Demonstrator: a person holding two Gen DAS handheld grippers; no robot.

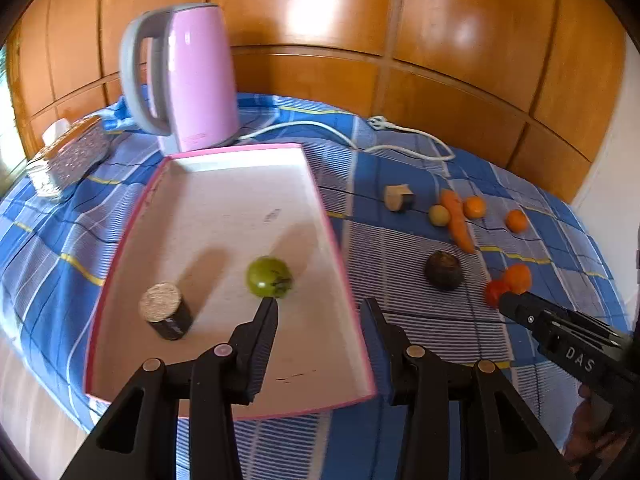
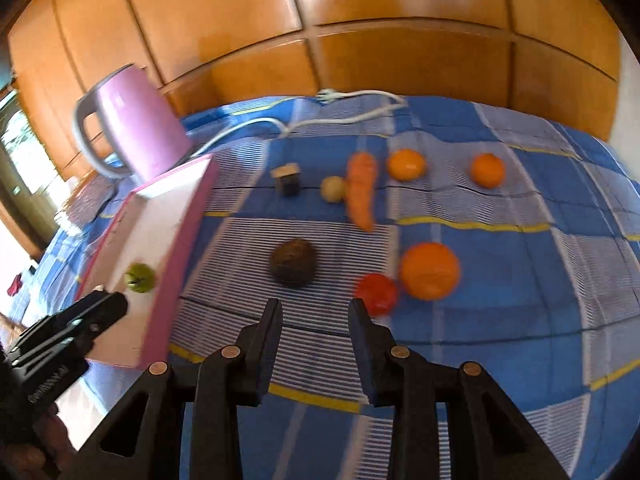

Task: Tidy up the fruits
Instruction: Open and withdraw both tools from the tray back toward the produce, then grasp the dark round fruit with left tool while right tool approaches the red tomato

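Both tools [image 1: 320,304] [image 2: 316,306] empty, part-open.

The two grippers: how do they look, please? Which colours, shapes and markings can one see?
Both grippers, left gripper and right gripper, are matte black plastic with two flat, tapered fingers on angular linkage arms joined by round, metal-coloured pins. Seen from the side, the right gripper's body carries white letters "DAS"; the left gripper's white lettering is too blurred to read.
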